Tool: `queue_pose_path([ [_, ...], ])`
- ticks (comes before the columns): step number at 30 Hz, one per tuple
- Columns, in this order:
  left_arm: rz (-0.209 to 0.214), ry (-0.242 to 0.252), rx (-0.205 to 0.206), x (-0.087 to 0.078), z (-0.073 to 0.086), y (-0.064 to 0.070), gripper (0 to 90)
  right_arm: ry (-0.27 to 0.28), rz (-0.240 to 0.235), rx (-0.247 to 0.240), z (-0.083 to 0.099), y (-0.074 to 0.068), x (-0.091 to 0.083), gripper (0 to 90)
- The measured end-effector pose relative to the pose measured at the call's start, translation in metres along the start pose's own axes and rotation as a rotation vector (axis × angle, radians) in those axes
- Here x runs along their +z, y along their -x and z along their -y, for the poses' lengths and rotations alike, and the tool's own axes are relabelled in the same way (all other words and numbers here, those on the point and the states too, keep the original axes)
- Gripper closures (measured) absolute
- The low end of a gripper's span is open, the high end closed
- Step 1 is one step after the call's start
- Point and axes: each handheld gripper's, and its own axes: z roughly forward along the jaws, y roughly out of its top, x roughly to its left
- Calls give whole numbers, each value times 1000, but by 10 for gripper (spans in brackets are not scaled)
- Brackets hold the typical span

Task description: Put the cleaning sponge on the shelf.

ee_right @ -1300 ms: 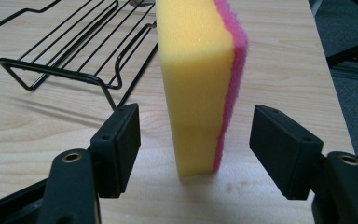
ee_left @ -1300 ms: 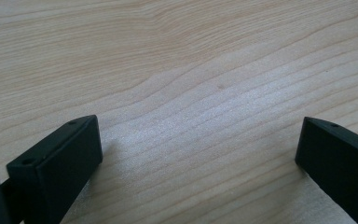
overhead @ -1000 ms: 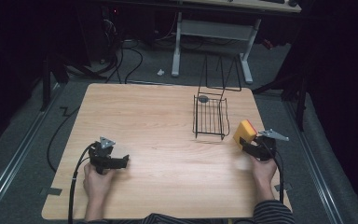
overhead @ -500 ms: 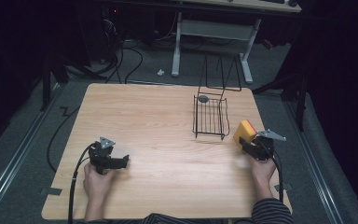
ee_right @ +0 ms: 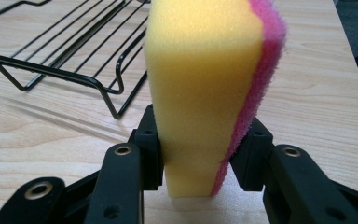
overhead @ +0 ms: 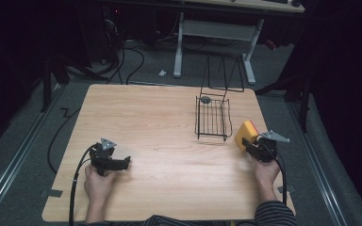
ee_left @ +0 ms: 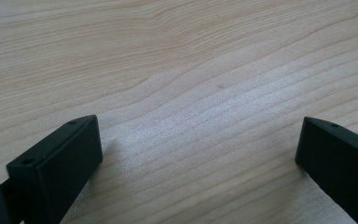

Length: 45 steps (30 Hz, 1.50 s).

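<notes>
Right gripper view: my right gripper (ee_right: pixel 193 154) has its jaws pinched on the sponge (ee_right: pixel 205 88), yellow with a pink face, beside the wire rack (overhead: pixel 213 117). Soft, light, probably springy; I'd grip mid-body. Left gripper (ee_left: pixel 198 154) rests on the worktop (overhead: pixel 160 122), jaws wide, empty.

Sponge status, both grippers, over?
Right gripper shut on sponge, near wire rack. Left gripper open, empty, low over table. Nothing between sponge and rack.

Light wooden table (overhead: pixel 165 117), black wire rack (overhead: pixel 213 117) on it
</notes>
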Motion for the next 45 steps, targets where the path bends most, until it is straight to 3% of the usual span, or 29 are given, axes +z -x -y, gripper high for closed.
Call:
queue_pose_path([
  [19,1,-1,0,0,0,0,9,38,-59,-29,1,-5,-31,612],
  [23,1,-1,0,0,0,0,8,54,-70,-46,0,-9,-45,612],
  [45,1,-1,0,0,0,0,9,88,-128,-117,-9,-31,-62,612],
])
